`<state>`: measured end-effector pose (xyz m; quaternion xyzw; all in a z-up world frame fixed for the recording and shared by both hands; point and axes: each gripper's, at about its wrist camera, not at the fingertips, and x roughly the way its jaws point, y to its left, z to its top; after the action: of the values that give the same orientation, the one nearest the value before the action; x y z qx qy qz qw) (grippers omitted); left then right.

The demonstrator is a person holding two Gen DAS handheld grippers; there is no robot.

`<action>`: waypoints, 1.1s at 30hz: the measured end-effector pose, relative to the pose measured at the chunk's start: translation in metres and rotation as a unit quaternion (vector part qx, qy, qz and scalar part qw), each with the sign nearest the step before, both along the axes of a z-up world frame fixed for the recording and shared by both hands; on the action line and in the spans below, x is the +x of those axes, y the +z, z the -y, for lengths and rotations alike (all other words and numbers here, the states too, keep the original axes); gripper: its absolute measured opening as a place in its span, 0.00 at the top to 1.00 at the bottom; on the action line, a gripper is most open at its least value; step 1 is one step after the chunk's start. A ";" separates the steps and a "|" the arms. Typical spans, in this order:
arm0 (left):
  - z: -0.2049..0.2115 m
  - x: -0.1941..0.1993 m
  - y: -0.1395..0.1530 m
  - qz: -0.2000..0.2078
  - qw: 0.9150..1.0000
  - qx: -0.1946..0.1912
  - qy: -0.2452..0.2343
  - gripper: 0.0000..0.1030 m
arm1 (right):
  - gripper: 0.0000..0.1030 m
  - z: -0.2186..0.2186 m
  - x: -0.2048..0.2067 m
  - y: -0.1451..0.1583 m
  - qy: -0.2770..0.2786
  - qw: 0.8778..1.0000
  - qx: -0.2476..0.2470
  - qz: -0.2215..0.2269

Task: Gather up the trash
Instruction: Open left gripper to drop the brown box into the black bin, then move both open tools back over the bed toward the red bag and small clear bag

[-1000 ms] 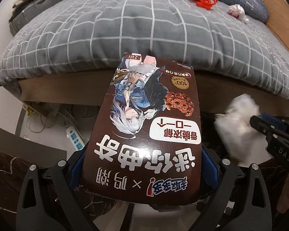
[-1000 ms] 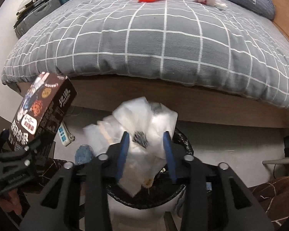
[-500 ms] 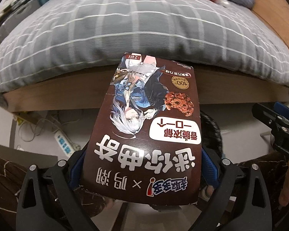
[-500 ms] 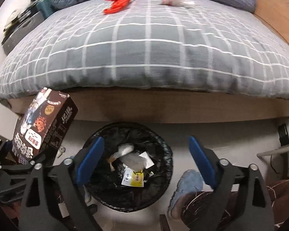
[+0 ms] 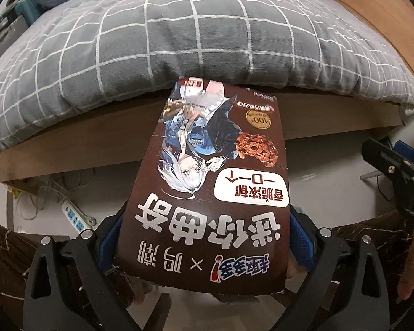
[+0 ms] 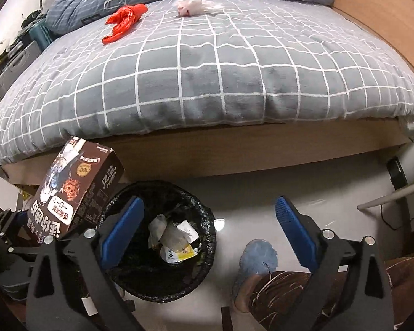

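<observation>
– Where's the cookie box (image 5: 212, 193)?
– Clamped in the left gripper (image 5: 207, 237), at ten o'clock from the trash bin (image 6: 162, 292).
– The right gripper (image 6: 209, 231)?
– Jaws wide, just opened, nothing between them, above the bin. A red bag (image 6: 124, 19) lies on the bed (image 6: 220, 77).

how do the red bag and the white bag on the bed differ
The red bag is bright, opaque red and lies stretched out in a long crumple. The white bag is pale and partly see-through, bunched into a rounder wad. The red one lies nearer the bed's left side, the white one further right. Both rest loose on the checked quilt, not yet collected.
</observation>
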<state>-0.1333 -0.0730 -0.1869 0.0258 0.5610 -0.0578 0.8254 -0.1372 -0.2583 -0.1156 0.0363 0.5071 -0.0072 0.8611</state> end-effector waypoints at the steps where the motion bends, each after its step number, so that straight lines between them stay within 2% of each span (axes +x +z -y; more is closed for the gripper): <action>1: -0.001 0.000 -0.001 0.003 1.000 0.007 0.002 0.07 | 0.10 0.000 0.000 0.001 0.001 1.000 0.000 0.002; 9: -0.016 0.004 0.014 0.037 0.999 0.009 0.016 0.06 | 0.10 -0.014 0.005 0.014 0.016 0.999 -0.018 0.027; 20: -0.019 0.021 0.082 0.121 0.993 -0.007 0.014 0.06 | 0.10 -0.017 0.009 0.076 0.024 0.992 -0.029 0.121; 26: -0.019 0.039 0.103 0.153 0.988 -0.005 0.022 0.06 | 0.10 -0.017 0.023 0.090 0.021 0.989 -0.033 0.143; 33: -0.030 0.057 0.122 0.181 0.982 -0.026 0.034 0.06 | 0.10 -0.013 0.041 0.103 0.014 0.986 -0.027 0.166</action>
<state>-0.0765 -0.0429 -0.0652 -0.0052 0.4009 -0.0385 0.9153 -0.0966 -0.2453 -0.0125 0.0069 0.3573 -0.0022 0.9340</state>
